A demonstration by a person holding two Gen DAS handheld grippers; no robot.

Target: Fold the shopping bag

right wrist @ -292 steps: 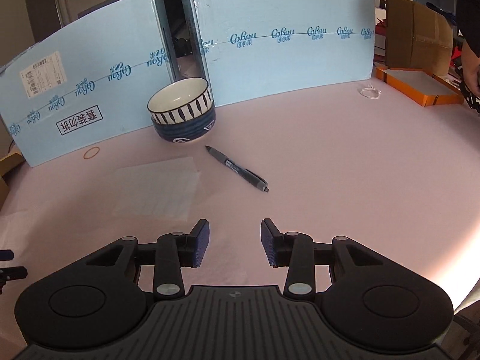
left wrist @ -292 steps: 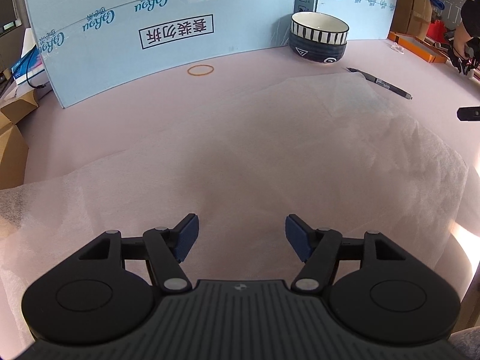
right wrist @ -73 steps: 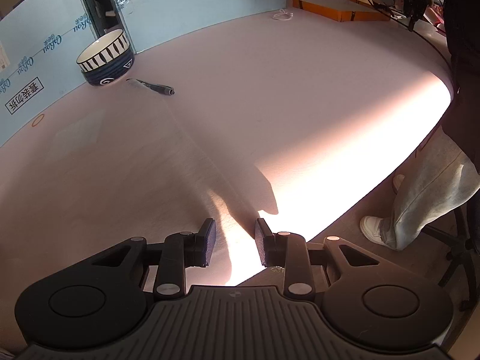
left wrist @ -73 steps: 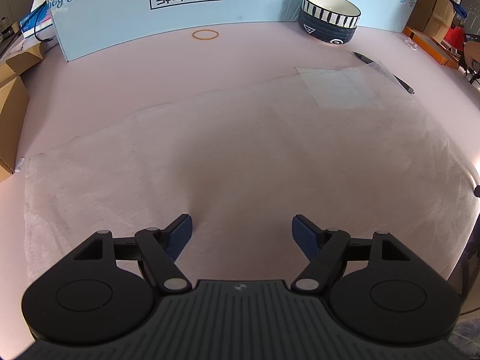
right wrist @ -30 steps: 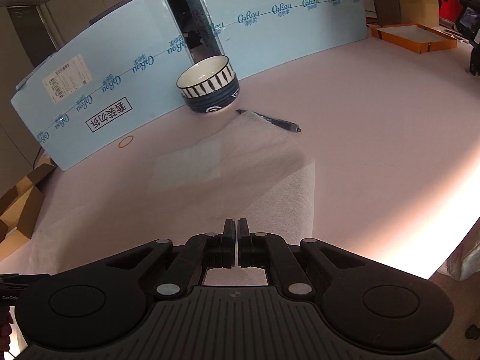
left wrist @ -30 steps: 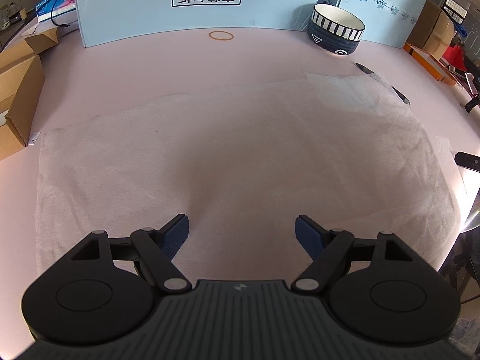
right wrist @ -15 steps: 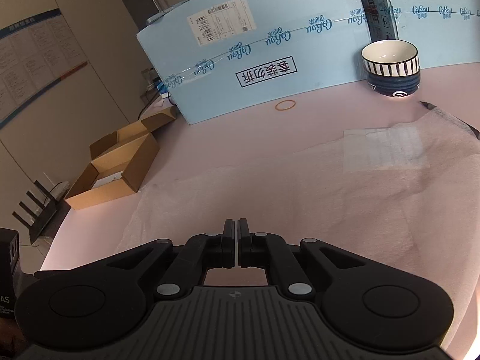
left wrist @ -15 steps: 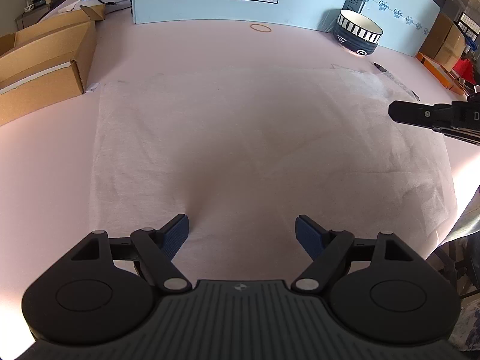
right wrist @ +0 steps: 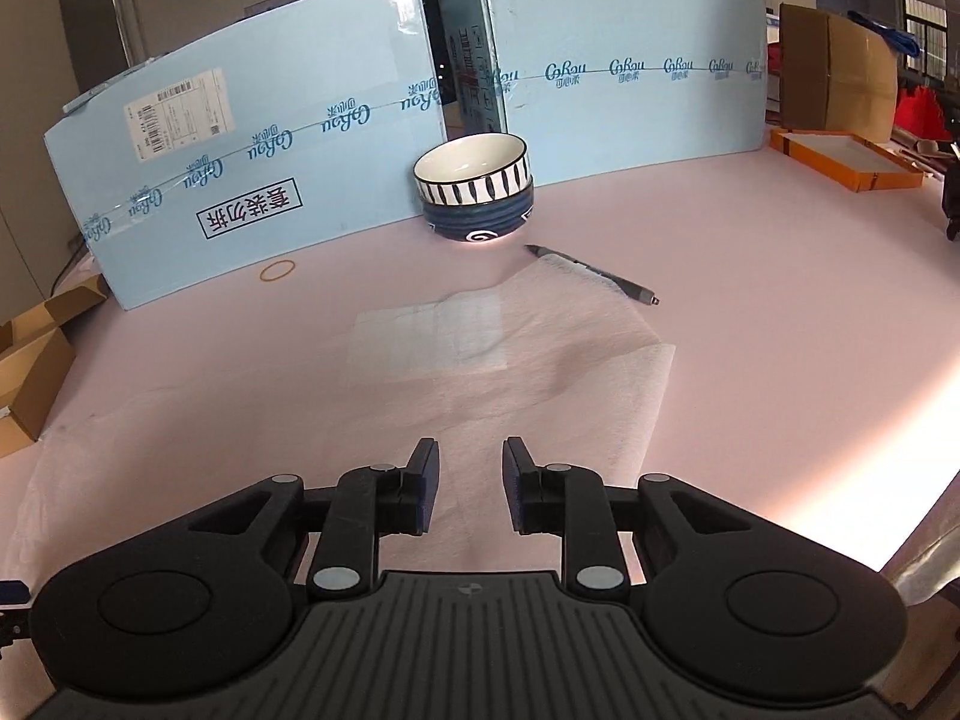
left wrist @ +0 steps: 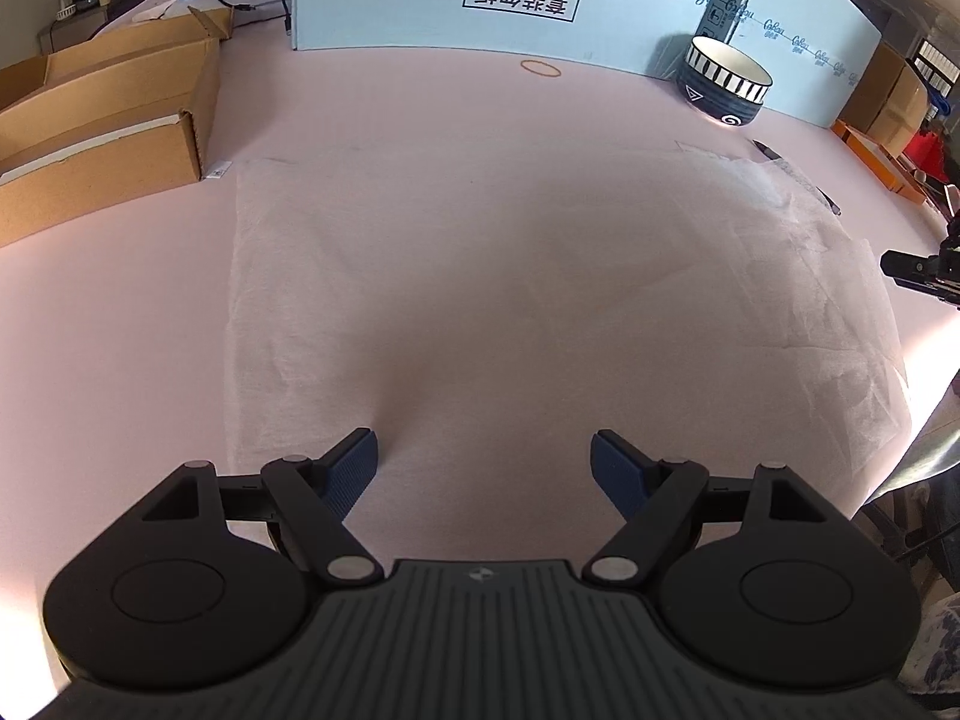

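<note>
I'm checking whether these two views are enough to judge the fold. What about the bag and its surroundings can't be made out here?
- Shopping bag, left wrist view: near edge hidden behind the left gripper.
- Bag, right wrist view: near part hidden behind the right gripper; no handles discernible.
- Pen, right wrist view: middle covered by a bag corner.
- Shipping label on the blue box: print too small.

The pale blue carton [right wrist: 300,180] at twelve o'clock on the worktop [right wrist: 780,312] carries a repeated blue logo, seemingly "CoRou", along a line across its face. A black-framed box [right wrist: 249,217] at eleven o'clock holds four Chinese characters, upside down. A white barcode label [right wrist: 178,114] is too small to read.
</note>
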